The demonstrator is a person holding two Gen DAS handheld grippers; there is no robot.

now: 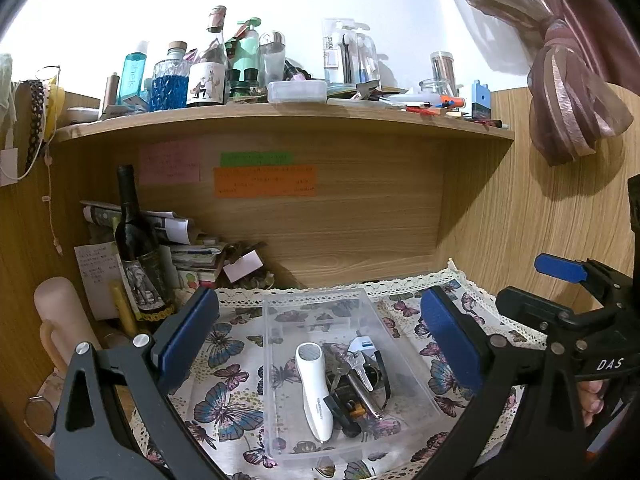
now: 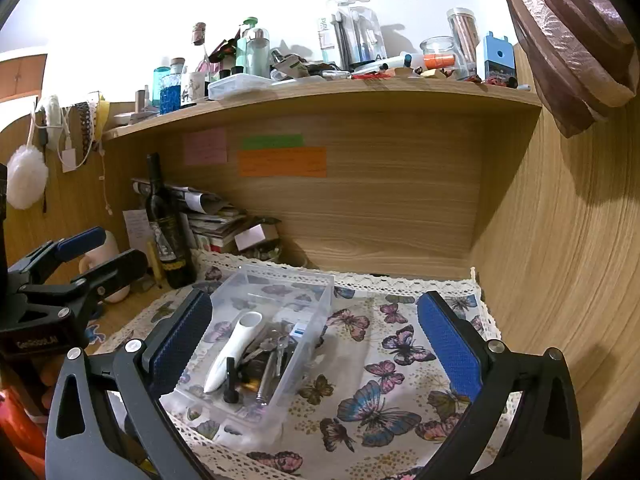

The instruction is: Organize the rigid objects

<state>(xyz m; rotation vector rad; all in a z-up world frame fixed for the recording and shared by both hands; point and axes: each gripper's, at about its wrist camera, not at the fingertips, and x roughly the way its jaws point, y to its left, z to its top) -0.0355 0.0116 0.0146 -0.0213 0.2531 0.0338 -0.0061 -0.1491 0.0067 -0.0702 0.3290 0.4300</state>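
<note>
Both hand-held grippers, left (image 1: 316, 344) and right (image 2: 314, 340), gape wide, empty. Clear bin (image 1: 412, 376) sits mid-surface, holding white handheld device (image 1: 314, 392), keys (image 1: 358, 364), probably a battery. Bin is light, thin-walled, slippery: grip the rim, not the flexing sides.

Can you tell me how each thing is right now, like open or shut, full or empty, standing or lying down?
Left hand-held gripper: open, holding nothing.
Right hand-held gripper: open, holding nothing.
Clear plastic box: lidless, holding small items.
White handheld device: lying flat inside the box.
Keys: lying in the box beside the device.
Wine bottle: upright, at the left.
Butterfly cloth: spread flat under the box.
</note>
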